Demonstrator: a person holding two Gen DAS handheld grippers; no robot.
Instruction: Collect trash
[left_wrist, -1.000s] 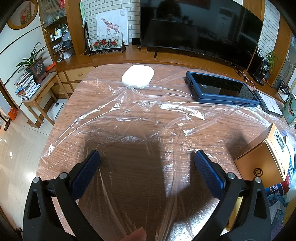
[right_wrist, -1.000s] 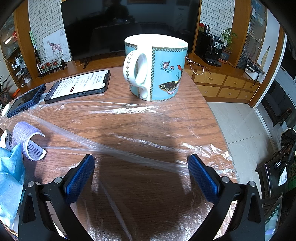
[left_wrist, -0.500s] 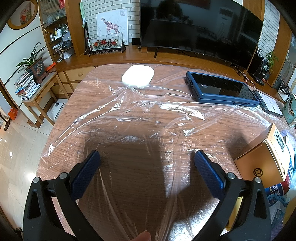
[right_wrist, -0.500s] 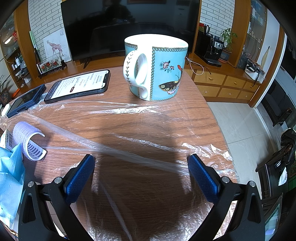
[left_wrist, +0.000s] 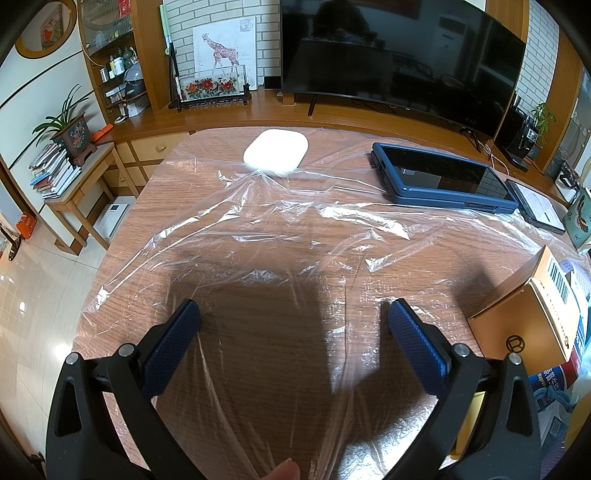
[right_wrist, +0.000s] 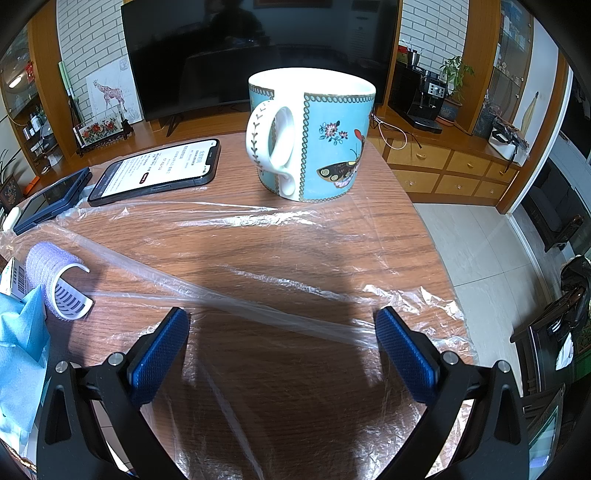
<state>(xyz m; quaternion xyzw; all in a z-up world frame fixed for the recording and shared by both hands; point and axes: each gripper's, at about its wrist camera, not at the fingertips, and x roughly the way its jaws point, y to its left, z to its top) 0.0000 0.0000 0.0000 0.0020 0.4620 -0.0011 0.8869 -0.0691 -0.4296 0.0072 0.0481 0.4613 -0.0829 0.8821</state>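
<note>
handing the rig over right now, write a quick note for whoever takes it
Left gripper: open, empty, low over the clear plastic sheet.
Right gripper: open, empty, over the same sheet, facing the blue mug.
The sheet lies spread on the wooden table; its far edge reaches the white case. Cardboard box and blue cloth sit between the grippers.
Done: nothing collected, as far as shown.
Left: all trash pickup, probably starting with the sheet.
</note>
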